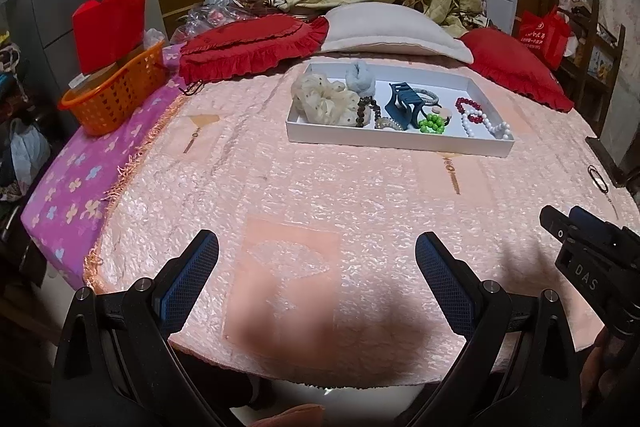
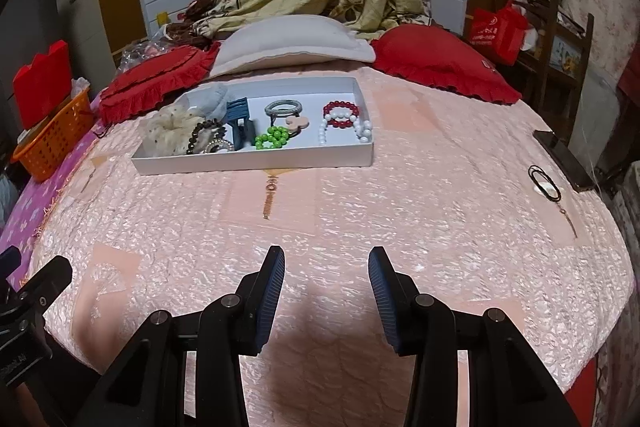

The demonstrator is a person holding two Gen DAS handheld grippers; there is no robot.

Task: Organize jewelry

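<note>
Both my left gripper and right gripper hang released and empty over the bedspread. The jewelry already sits in the white tray ahead; only a black hair tie lies outside, unsorted.

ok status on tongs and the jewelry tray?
Left tongs open, empty. Right tongs open, empty. White tray of jewelry ahead on bedspread, untouched. Path clear.
</note>
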